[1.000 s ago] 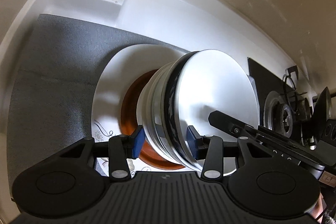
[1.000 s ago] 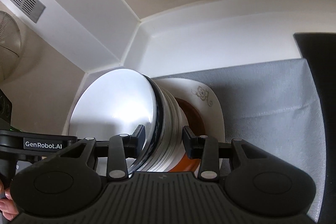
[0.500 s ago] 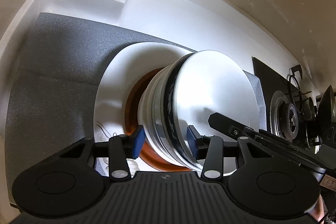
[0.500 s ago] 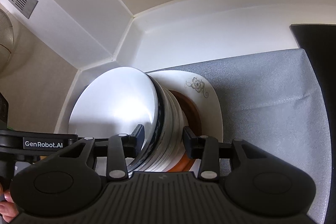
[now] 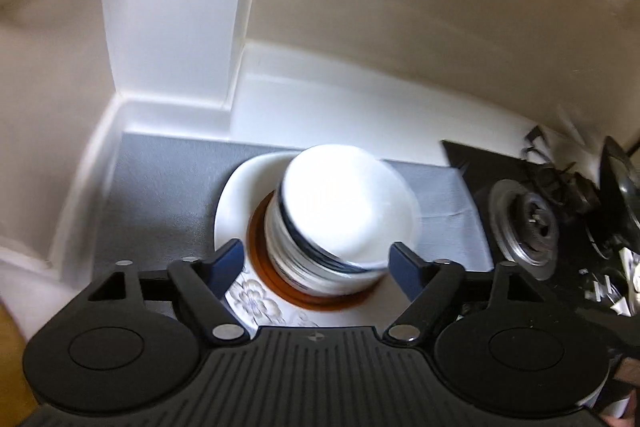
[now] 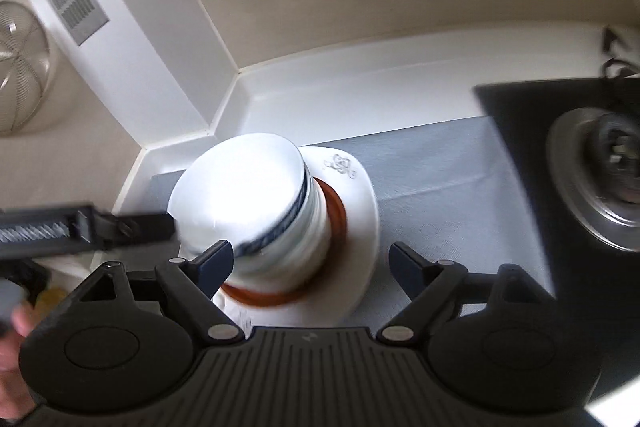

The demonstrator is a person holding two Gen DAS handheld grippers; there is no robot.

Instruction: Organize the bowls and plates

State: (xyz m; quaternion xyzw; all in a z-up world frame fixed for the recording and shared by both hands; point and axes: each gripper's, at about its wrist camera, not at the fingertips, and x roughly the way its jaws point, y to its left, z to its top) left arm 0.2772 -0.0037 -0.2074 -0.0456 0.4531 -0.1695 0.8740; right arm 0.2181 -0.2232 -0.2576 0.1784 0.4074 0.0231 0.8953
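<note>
Now the bowl stack [image 5: 340, 223] is sitting center-frame between your spread, empty left fingers [image 5: 224, 265] and right fingers [image 6: 212, 261], jaws having just opened.

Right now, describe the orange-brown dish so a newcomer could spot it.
Find the grey mat left of the stove burner. On it lies a large white floral plate; the orange-brown dish sits on that, under the white bowl stack, the only coloured piece.
</note>
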